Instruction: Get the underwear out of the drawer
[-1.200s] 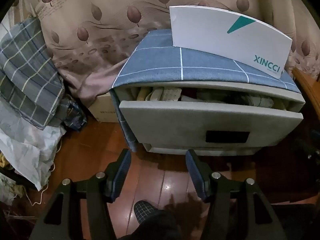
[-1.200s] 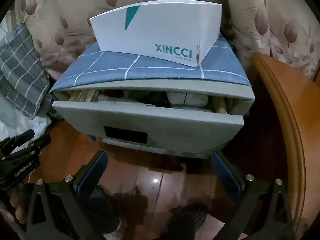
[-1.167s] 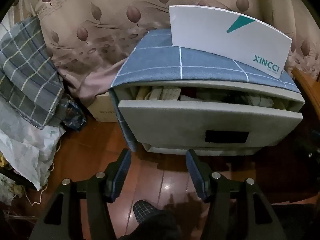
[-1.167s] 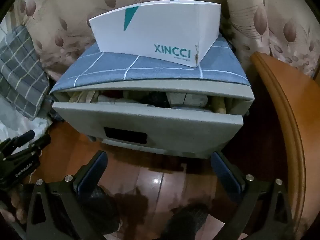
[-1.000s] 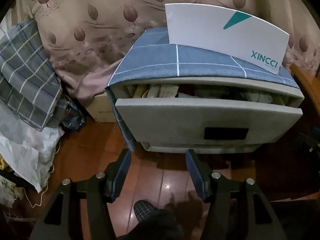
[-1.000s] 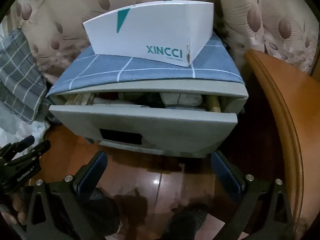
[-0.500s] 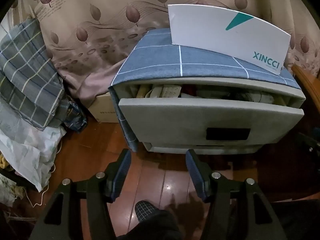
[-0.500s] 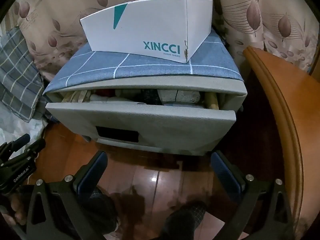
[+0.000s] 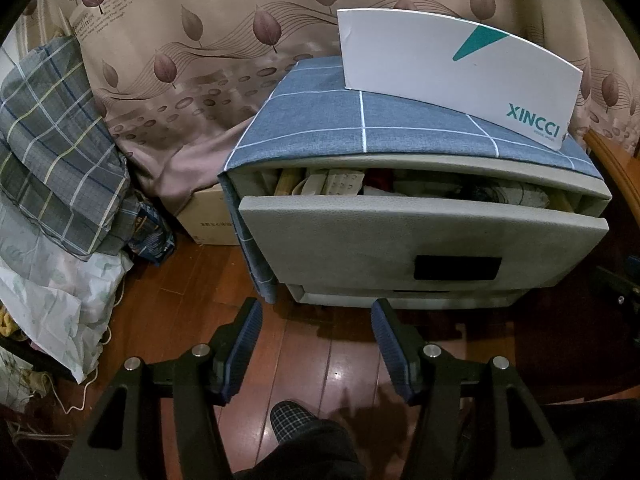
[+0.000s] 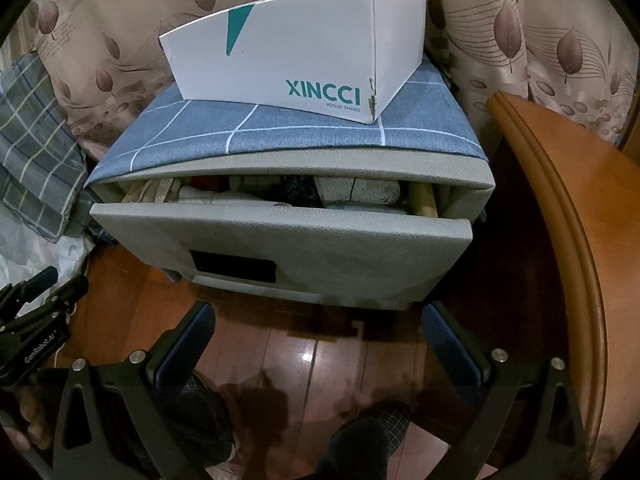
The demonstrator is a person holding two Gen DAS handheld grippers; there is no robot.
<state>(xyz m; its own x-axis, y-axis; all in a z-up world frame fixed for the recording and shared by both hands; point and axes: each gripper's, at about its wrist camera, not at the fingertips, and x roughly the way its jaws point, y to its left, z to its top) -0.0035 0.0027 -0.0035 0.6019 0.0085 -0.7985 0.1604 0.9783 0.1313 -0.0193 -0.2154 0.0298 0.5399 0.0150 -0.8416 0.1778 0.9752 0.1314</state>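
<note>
A grey nightstand stands on a dark wooden floor in front of a beige leaf-print curtain. Its top drawer is pulled partly out, and folded and bunched garments fill the gap behind the drawer front: pale pieces at the left end, something red near them, a dark piece in the middle and light patterned cloth toward the right. The underwear lies among these inside the drawer; which pieces are underwear cannot be told apart for certain. A blue cloth with white grid lines covers the top of the nightstand and hangs down its left side, and a white XINCCI shoe box sits on it toward the back. The left claw hangs above the floor just in front of the nightstand's lower edge, its blue-padded fingers spread apart with nothing between them. The right claw is held likewise in front of the drawer, spread wider still and empty. Plaid bedding is heaped at the left, and a curved wooden board stands at the right. Dark slippered feet show below.
</note>
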